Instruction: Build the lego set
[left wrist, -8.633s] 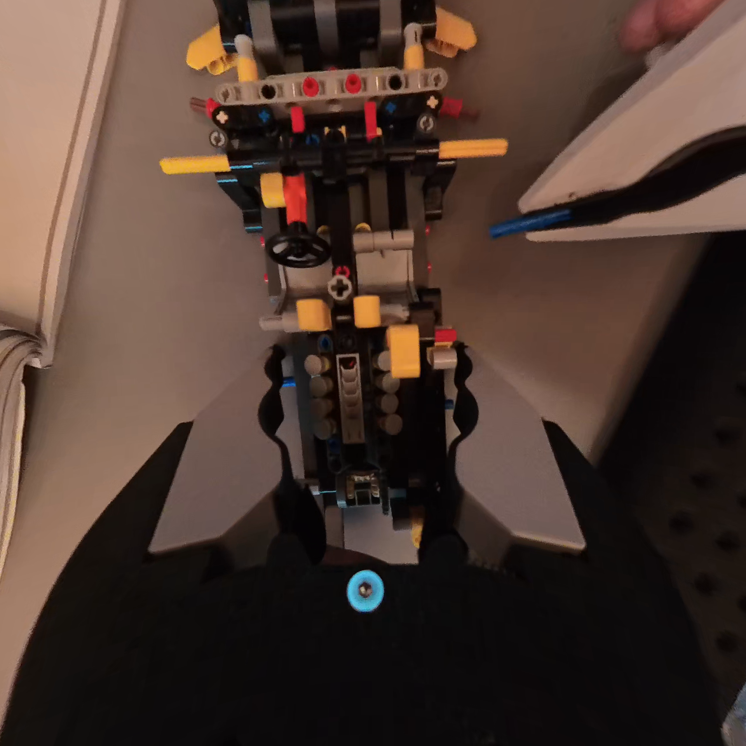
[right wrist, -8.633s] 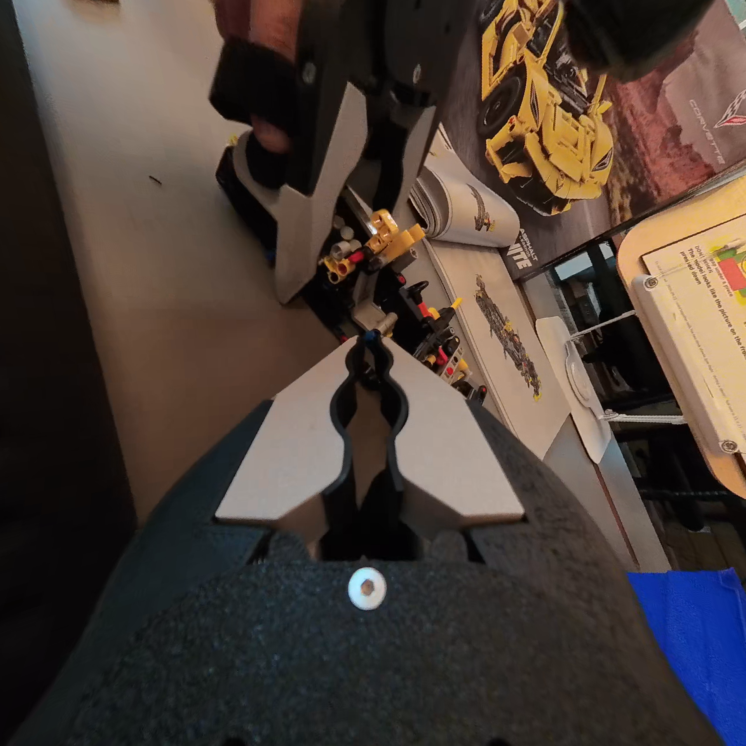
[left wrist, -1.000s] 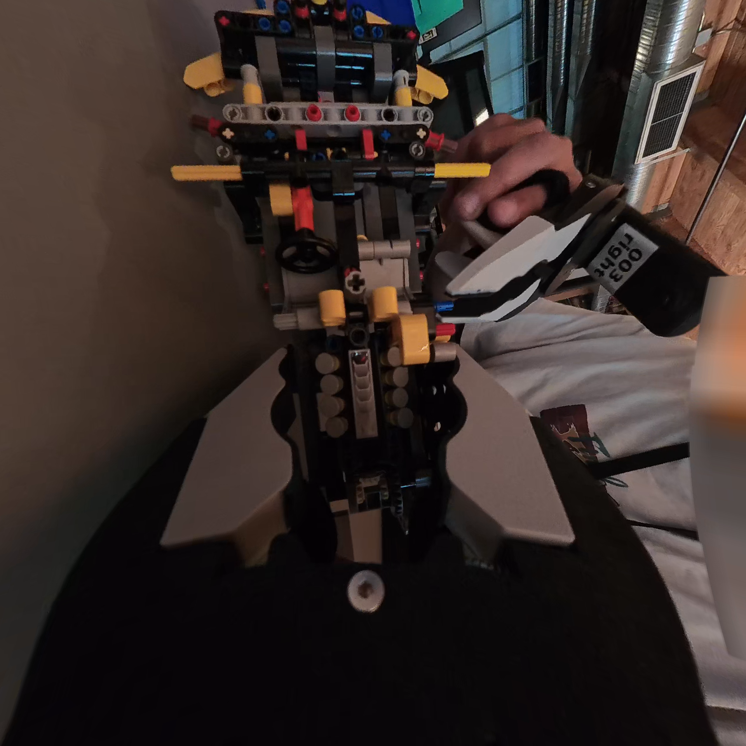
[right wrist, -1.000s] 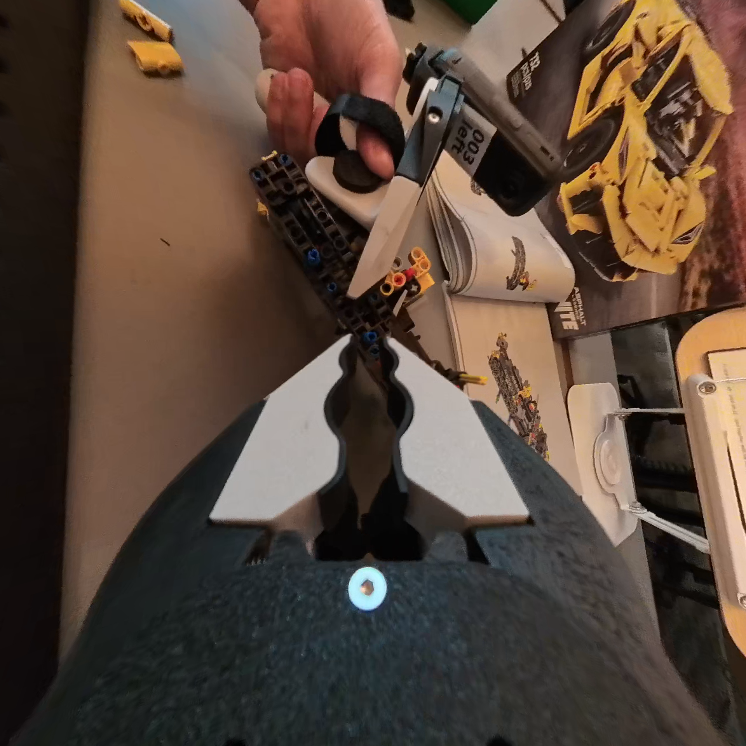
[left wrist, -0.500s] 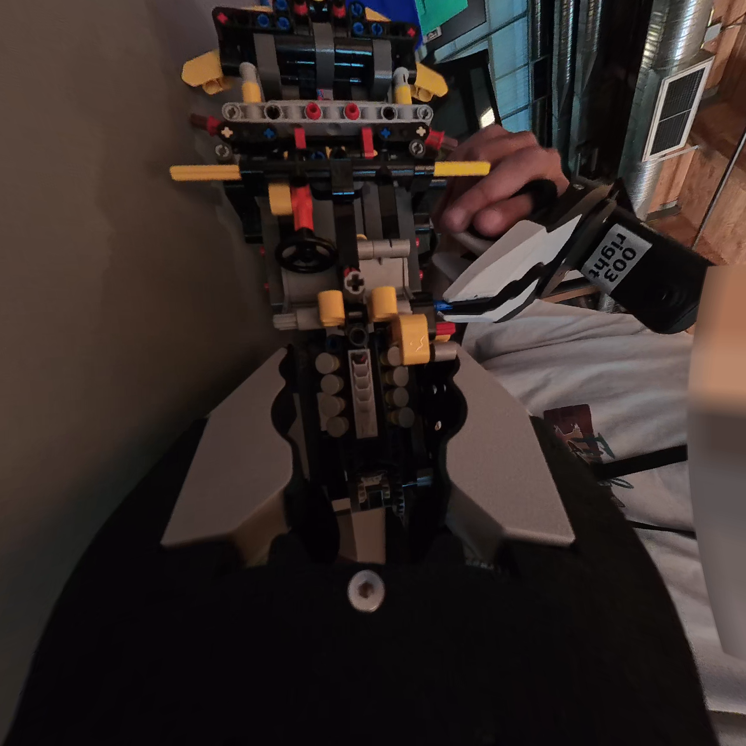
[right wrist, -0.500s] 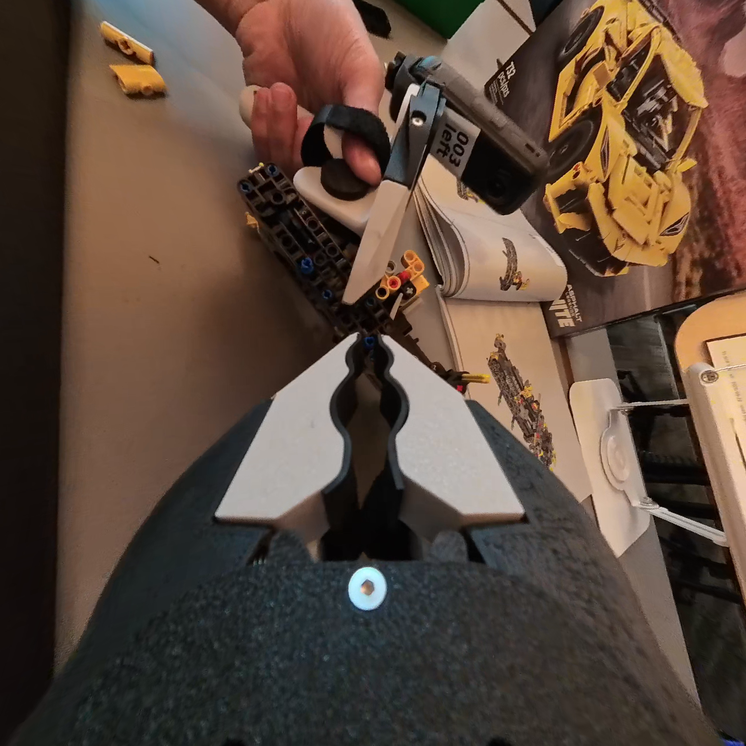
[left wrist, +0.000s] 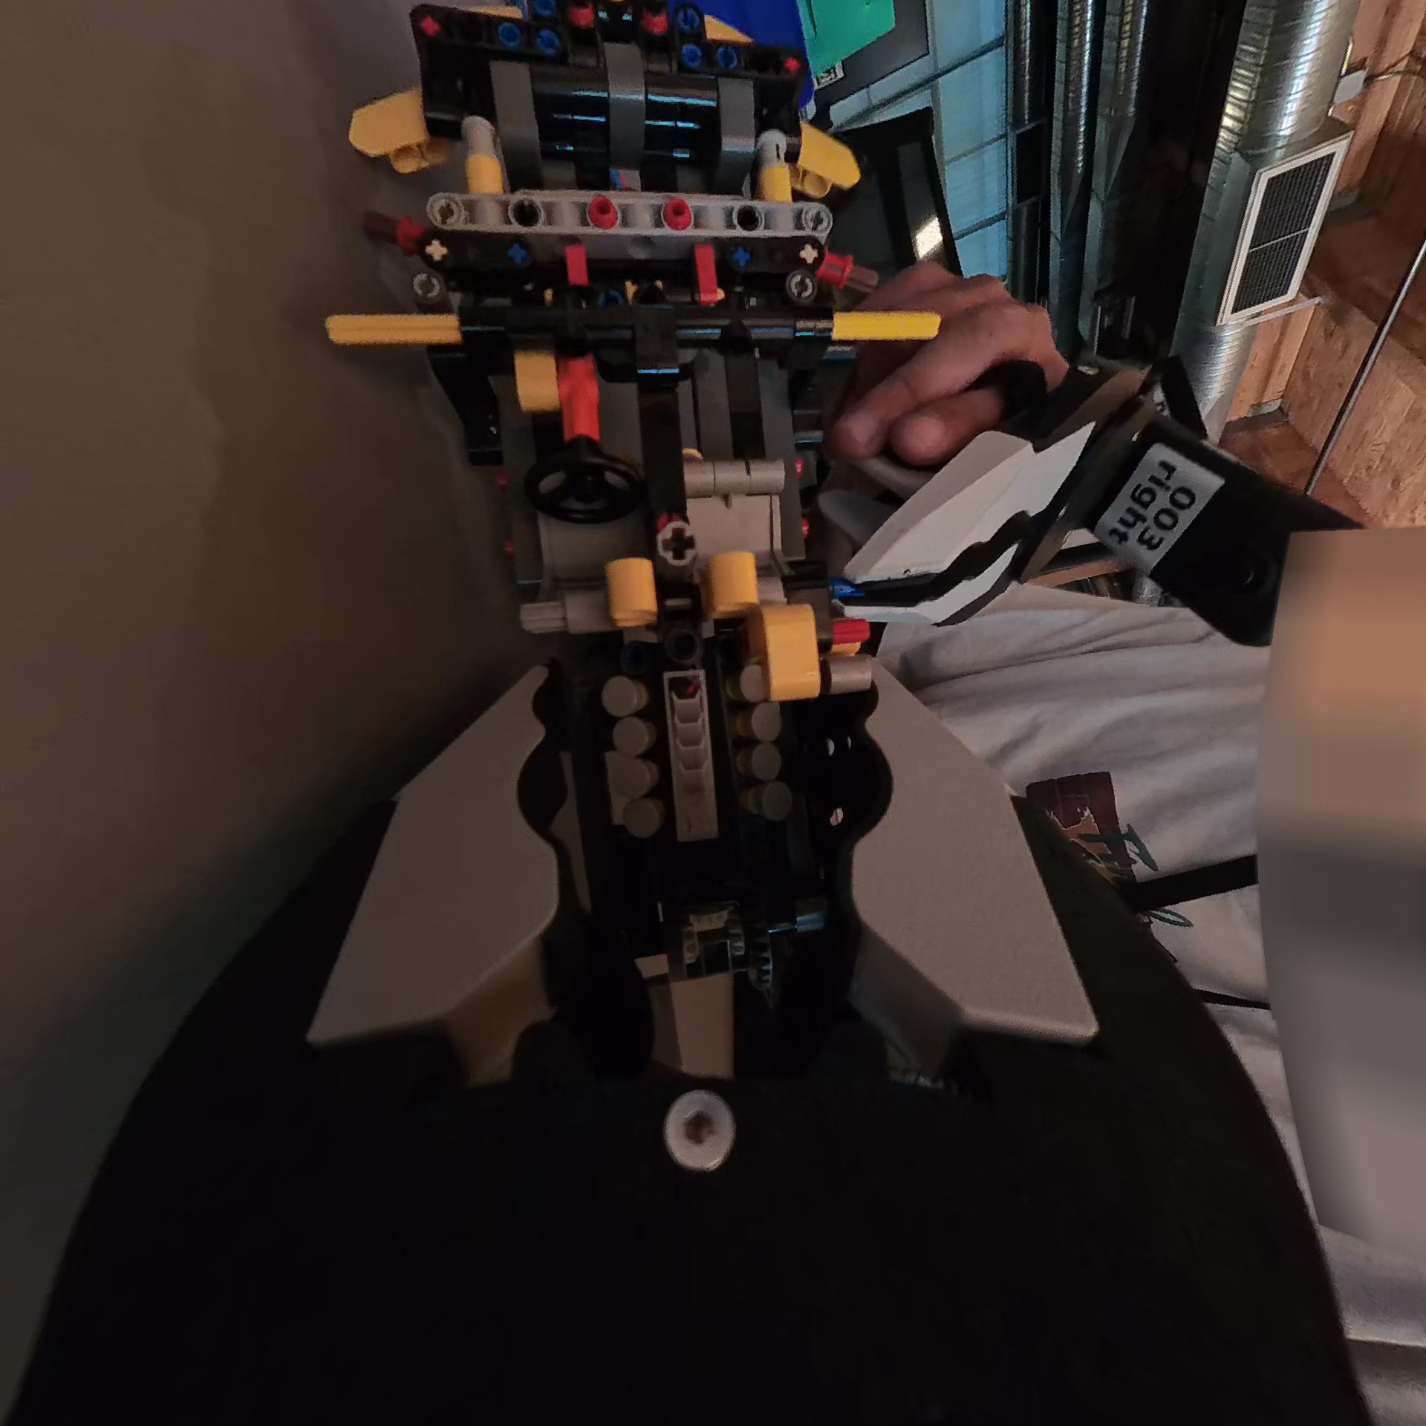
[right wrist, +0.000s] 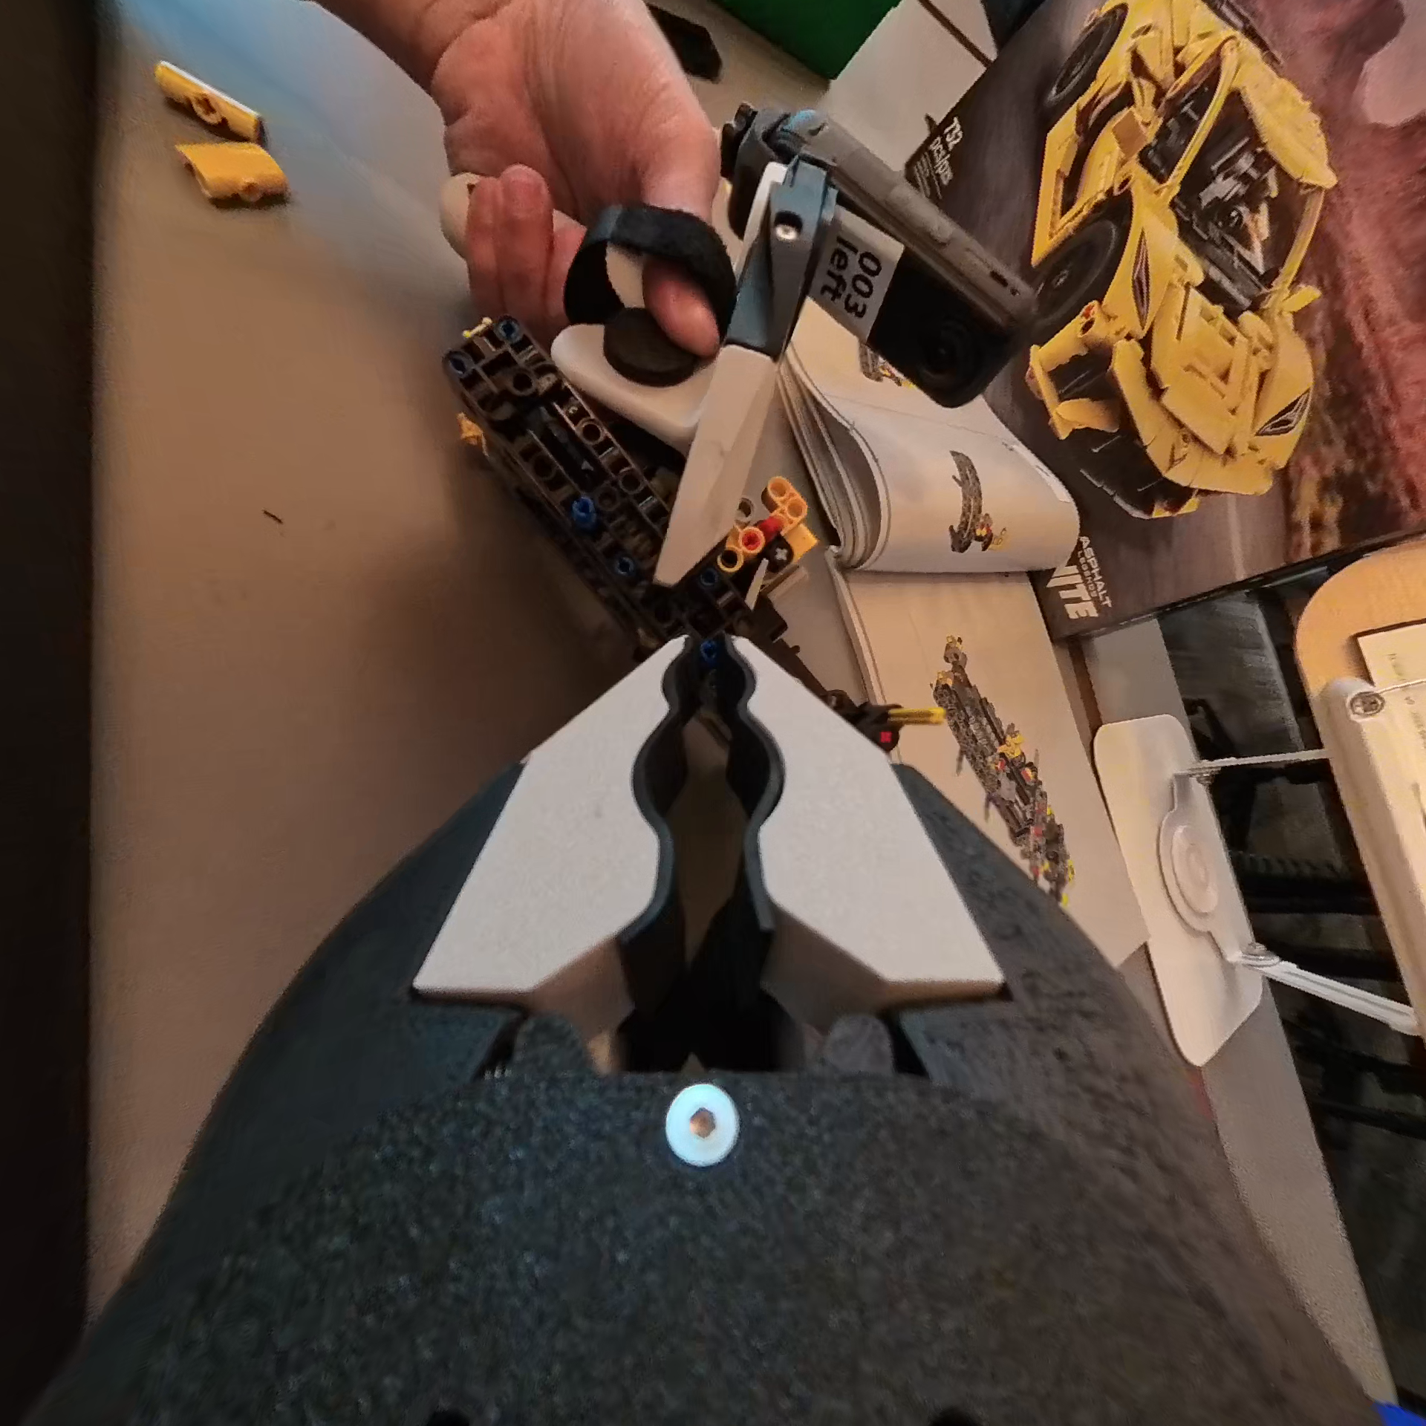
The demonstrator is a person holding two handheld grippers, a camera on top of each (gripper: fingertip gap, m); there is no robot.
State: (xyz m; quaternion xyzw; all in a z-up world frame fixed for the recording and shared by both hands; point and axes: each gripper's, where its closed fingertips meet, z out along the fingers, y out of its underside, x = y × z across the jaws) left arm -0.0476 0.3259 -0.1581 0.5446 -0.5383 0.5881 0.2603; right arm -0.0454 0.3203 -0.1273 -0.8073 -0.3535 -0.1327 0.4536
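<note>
My left gripper (left wrist: 706,741) clamps the rigid, pin-studded chassis (left wrist: 648,432) by its frame; my right gripper (right wrist: 708,656) pinches a tiny, slippery blue pin (right wrist: 708,652).

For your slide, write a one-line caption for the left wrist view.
Left gripper clamps the chassis while the right gripper brings a blue pin to its side.

Grey tongs (left wrist: 706,687), black wavy pads

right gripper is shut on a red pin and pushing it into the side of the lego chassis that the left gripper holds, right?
Not quite: the pin is blue, as the right wrist view shows. The rest holds: the right gripper is shut on it at the side of the lego chassis, which the left gripper clamps.
</note>
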